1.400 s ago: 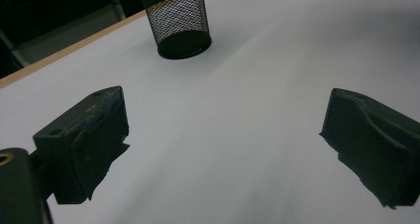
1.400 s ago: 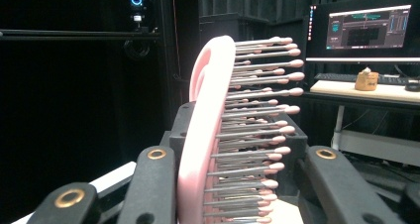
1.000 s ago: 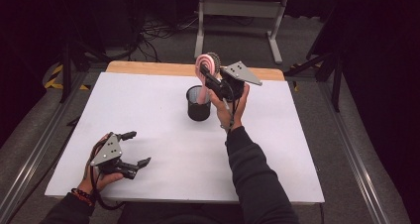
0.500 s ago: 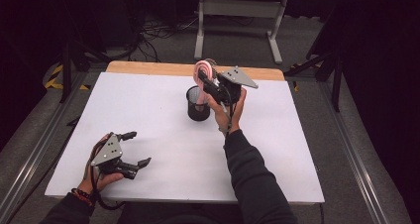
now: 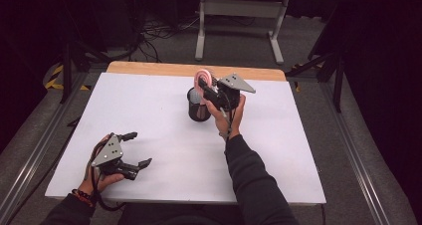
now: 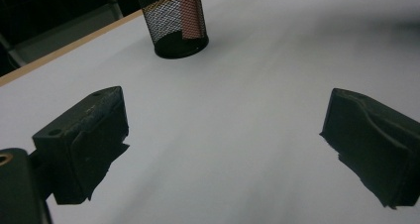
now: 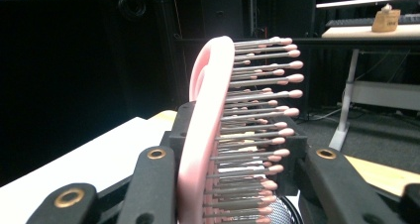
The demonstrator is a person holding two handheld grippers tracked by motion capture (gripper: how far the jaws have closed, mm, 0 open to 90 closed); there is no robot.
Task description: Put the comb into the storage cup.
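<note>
Right gripper [image 5: 208, 91] is clamped on the pink hairbrush [image 5: 202, 78], head up, right above the black mesh cup [image 5: 198, 105] at mid-table in the high view. Your left gripper [image 5: 130, 150] idles near the front-left edge, jaws apart and empty, well away; the right hand is the one in reach.

Left gripper view: cup [image 6: 174, 21] stands upright far ahead, pink handle visible through the mesh, so the low end is inside the rim.

Right gripper view: brush [image 7: 218, 130] runs near vertical between your jaws, bristles to the right. Keep the long axis plumb and go straight down, I'd say.
</note>
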